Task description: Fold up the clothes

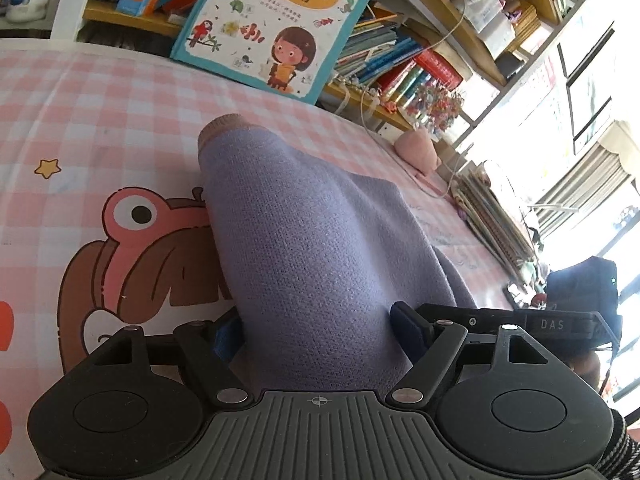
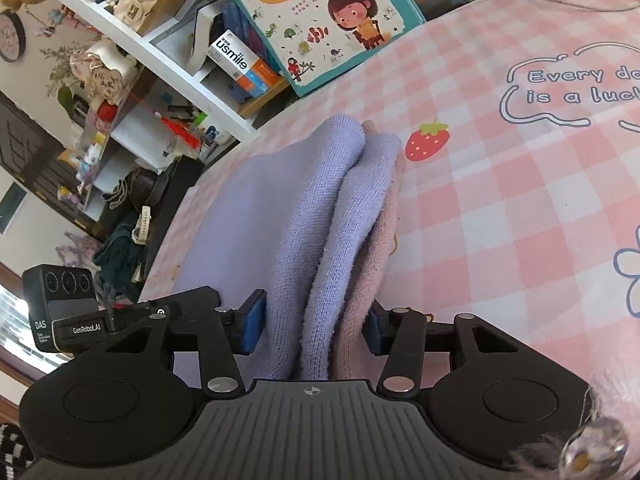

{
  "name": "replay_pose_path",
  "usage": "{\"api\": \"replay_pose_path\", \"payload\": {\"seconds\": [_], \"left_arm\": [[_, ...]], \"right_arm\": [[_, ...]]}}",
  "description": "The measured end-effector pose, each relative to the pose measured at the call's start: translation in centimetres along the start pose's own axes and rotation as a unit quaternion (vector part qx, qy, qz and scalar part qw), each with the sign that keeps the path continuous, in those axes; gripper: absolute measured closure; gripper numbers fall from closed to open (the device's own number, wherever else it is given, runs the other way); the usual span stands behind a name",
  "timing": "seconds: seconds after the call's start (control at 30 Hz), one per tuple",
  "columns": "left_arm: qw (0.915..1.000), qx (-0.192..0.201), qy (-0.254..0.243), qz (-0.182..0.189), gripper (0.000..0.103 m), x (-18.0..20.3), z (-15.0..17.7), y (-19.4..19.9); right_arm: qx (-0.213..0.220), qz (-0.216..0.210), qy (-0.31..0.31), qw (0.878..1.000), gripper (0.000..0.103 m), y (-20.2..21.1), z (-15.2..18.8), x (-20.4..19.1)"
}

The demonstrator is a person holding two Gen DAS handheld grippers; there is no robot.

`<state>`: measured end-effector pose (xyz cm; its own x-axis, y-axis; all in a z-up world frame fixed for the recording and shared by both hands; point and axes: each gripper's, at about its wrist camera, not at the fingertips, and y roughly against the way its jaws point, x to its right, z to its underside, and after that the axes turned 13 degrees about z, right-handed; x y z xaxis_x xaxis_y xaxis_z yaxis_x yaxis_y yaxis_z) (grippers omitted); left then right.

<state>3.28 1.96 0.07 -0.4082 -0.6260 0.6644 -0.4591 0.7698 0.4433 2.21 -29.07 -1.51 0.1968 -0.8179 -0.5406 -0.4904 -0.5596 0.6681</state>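
Right wrist alone shows pink lining (image 2: 372, 272) under the purple sweater (image 2: 280, 216).

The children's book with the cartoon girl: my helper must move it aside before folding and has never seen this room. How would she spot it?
Follow the pink checked bedspread to its far edge, where it meets the cluttered wooden bookshelf. Leaning there is the children's book: far bigger than the shelved books, teal-bordered, with an orange title oval and a brown-haired girl.

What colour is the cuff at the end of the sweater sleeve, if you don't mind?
Tan-brown cuff, on the lavender sweater; clearest in the left wrist view.
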Motion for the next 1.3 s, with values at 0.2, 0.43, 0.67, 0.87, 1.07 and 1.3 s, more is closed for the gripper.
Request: {"api": "replay_pose_path", "payload": {"seconds": [0.2, 0.43, 0.67, 0.87, 1.07, 1.3], "left_arm": [[1.0, 0.0, 0.001, 0.0, 0.024, 0.0, 0.1, 0.0], [1.0, -0.001, 0.0, 0.001, 0.023, -0.1, 0.1, 0.1], [1.0, 0.0, 0.001, 0.001, 0.023, 0.0, 0.1, 0.1], [1.0, 0.003, 0.002, 0.004, 0.024, -0.1, 0.1, 0.2], [0.9974, 0.014, -0.061, -0.034, 0.032, 2.0, 0.7, 0.1], [0.9986, 0.007, -0.044, -0.028, 0.027, 1.1, -0.1, 0.2]], "right_arm": [[0.0, -0.005, -0.002, 1.0, 0.057, -0.1, -0.1, 0.2], [0.001, -0.007, -0.002, 1.0, 0.057, -0.1, 0.0, 0.3], [0.002, -0.008, -0.003, 1.0, 0.057, -0.1, 0.0, 0.4], [0.002, -0.008, -0.001, 1.0, 0.057, -0.2, -0.1, 0.4], [0.054, 0.033, 0.071, 0.996, 0.071, 0.6, 0.9, -1.7], [0.058, 0.057, 0.101, 0.992, 0.064, 0.3, 0.8, -2.4]]}}
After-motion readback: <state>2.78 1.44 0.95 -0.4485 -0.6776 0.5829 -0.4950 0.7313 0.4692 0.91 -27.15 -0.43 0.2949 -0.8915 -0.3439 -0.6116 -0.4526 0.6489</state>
